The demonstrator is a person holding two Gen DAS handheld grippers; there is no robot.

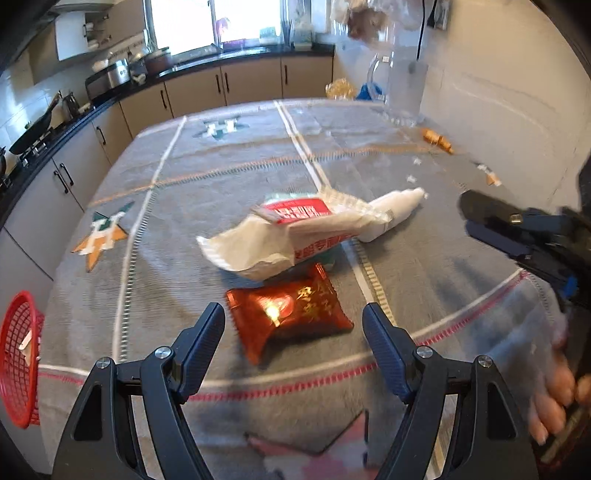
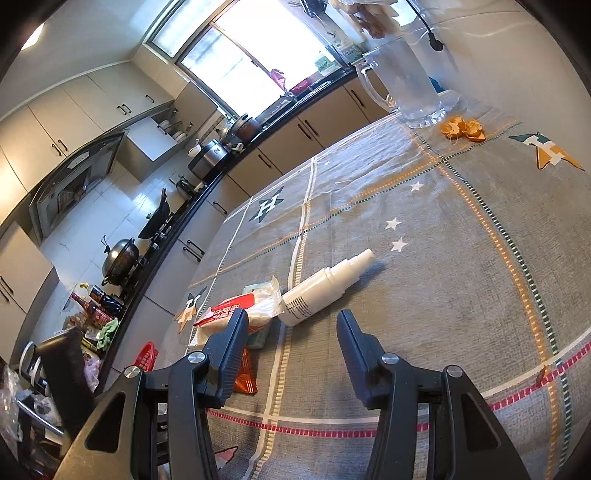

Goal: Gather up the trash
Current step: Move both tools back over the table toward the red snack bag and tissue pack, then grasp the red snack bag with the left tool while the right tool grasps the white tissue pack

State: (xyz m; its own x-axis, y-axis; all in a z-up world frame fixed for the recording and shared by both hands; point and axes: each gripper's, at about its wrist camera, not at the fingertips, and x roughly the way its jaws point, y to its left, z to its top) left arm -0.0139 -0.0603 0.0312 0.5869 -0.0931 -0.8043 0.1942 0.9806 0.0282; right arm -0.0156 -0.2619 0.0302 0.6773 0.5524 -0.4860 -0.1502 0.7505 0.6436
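We held the left gripper (image 1: 293, 325) with its jaws spread wide and nothing between them, just above the grey patterned tablecloth (image 1: 184, 155). The red foil snack packet (image 1: 291, 317) lay flat on the cloth right ahead of the fingertips, in line with the gap but not touched by either finger. Just beyond it, we saw a crumpled white wrapper with red print (image 1: 280, 232), its near edge overlapping something green beneath it. A white spray bottle (image 1: 395, 210) lay on its side against the wrapper's far end, nozzle pointing away.

Our right gripper (image 2: 290, 325) stood at a middling spread, also empty, and lower over the cloth. The spray bottle (image 2: 325, 288) lay just ahead of its gap, and the white wrapper (image 2: 240, 306) sat partly behind the left finger. A corner of the red packet (image 2: 245, 376) showed below that finger. From the left wrist view, we could see the right gripper (image 1: 469, 218) coming in from the right edge, with a hand (image 1: 557, 387) below it.

Further out, orange peel scraps (image 2: 461, 129) lay beside a clear glass pitcher (image 2: 410, 85) at the table's far end. A red mesh basket (image 1: 18, 358) sat off the table's left edge. Kitchen cabinets (image 1: 247, 81) and a bright window (image 1: 214, 22) lay beyond.
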